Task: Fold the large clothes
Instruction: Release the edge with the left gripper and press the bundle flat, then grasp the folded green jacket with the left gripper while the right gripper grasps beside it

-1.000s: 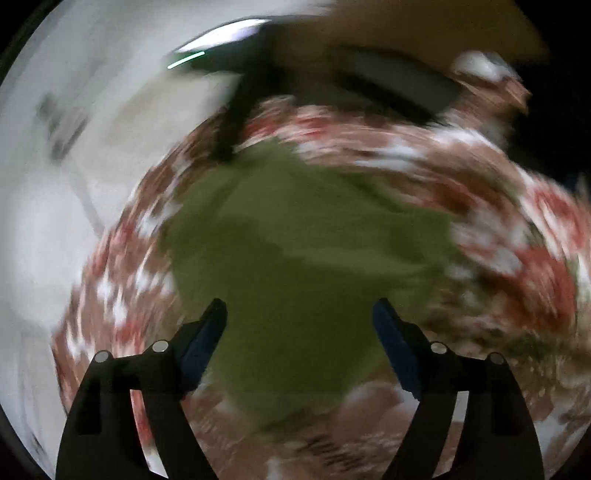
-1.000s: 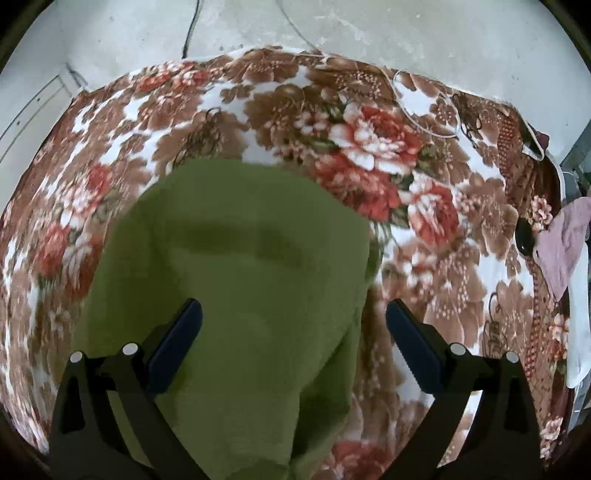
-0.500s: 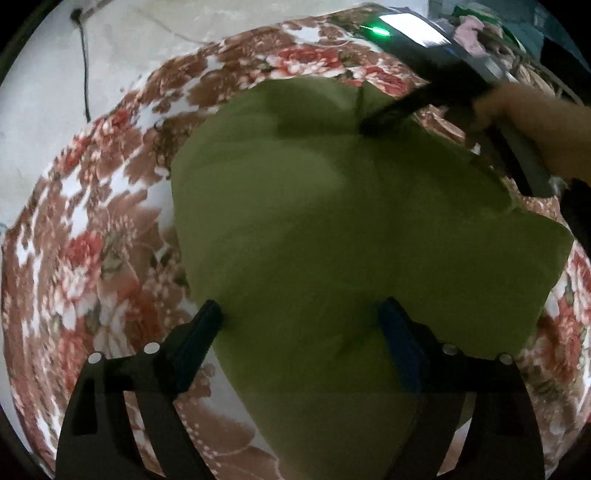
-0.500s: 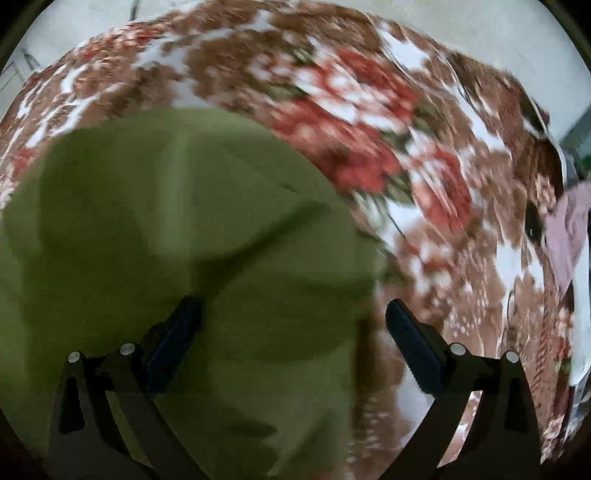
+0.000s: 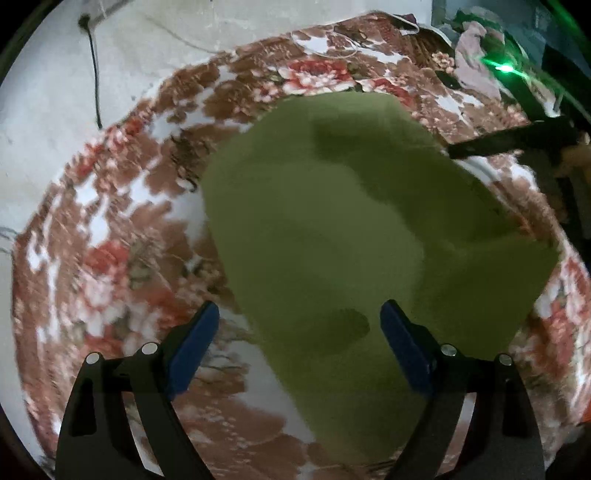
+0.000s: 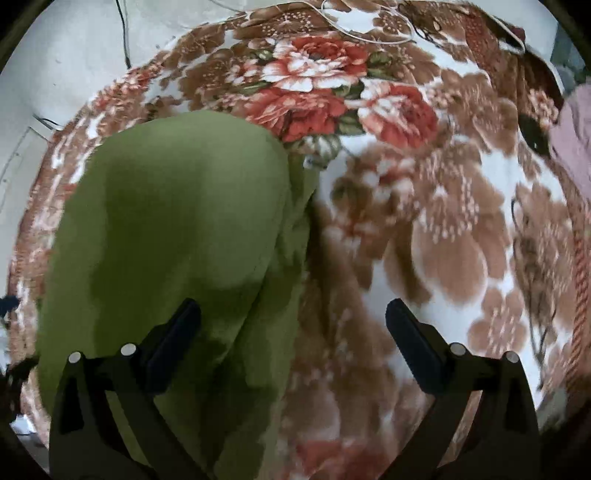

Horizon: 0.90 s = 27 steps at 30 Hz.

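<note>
An olive-green garment [image 5: 332, 229] lies folded in layers on a floral blanket [image 5: 110, 258]. My left gripper [image 5: 299, 321] is open and empty above the garment's near part, with its right finger over the cloth. The garment also shows in the right wrist view [image 6: 177, 236], at the left. My right gripper [image 6: 293, 317] is open and empty, its left finger over the garment's right edge and its right finger over the blanket [image 6: 443, 240]. The right gripper's dark body [image 5: 517, 136] shows at the right of the left wrist view.
The blanket covers a surface against a pale wall [image 5: 55, 92] with a dark cable [image 5: 94, 74]. A pinkish cloth [image 6: 576, 140] lies at the blanket's far right. A thin white cord [image 6: 354, 29] lies at the blanket's far edge.
Both open grippers have drawn back from the garment. The right gripper has shifted right, off the cloth, so more blanket shows. The garment lies released on the blanket.
</note>
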{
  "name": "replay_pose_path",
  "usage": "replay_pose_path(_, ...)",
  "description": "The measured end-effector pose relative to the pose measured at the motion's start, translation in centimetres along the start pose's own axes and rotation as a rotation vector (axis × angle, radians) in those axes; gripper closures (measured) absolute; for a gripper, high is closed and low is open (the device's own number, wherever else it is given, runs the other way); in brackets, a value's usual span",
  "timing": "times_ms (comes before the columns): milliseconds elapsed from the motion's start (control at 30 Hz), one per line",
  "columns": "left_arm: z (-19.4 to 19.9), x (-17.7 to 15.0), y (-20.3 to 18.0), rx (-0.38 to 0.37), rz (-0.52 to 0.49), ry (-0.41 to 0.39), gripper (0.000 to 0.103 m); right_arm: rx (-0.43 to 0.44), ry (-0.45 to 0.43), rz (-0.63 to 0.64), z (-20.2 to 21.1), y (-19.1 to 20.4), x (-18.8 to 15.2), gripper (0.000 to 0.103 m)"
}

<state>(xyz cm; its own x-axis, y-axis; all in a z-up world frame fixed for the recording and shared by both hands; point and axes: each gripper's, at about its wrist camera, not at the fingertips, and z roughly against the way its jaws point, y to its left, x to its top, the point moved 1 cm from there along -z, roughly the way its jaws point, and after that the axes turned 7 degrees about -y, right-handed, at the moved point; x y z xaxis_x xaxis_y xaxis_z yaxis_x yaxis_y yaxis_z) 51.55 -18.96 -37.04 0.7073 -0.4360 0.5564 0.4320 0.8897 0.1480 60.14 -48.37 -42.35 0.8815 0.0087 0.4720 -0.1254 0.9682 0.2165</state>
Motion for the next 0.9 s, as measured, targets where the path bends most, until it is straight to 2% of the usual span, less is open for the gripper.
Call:
replay_pose_path(133, 0.1, 0.2, 1.0, 0.002, 0.025, 0.003, 0.015, 0.085, 0.078, -0.029, -0.1, 1.1, -2.1, 0.005)
replay_pose_path(200, -0.5, 0.2, 2.4, -0.070, 0.126, 0.018, 0.015, 0.125, 0.107, -0.061, -0.3, 1.2, -2.7, 0.005)
replay_pose_path(267, -2.2, -0.1, 4.2, -0.162, 0.267, 0.062, 0.015, 0.143, 0.133, -0.086, -0.7, 1.4, -3.1, 0.005)
replay_pose_path(400, -5.3, 0.0, 5.5, -0.274, 0.350, 0.113, 0.015, 0.217, 0.182, -0.150, -2.2, 1.5, -3.2, 0.005)
replay_pose_path(533, -8.8, -0.5, 7.0, -0.423, 0.506, 0.153, 0.010, 0.298, 0.211, -0.187, -3.6, 2.0, -2.6, 0.005)
replay_pose_path(633, -10.4, -0.9, 7.3, -0.473, 0.550, 0.171, 0.006, 0.314, 0.253, -0.200, -5.3, 2.3, -2.4, 0.005)
replay_pose_path(767, -12.2, -1.3, 6.6, -0.478, 0.492, 0.208, 0.004, 0.341, 0.266, -0.209, -6.3, 3.1, -1.9, 0.004)
replay_pose_path(833, -14.1, -2.7, 7.1, -0.542, 0.571, 0.266, 0.004, 0.358, 0.269, -0.204, -6.4, 3.7, -1.5, 0.004)
replay_pose_path(900, -14.8, -3.4, 7.4, -0.576, 0.612, 0.259, 0.004, 0.388, 0.272, -0.203, -6.3, 4.2, -1.2, 0.004)
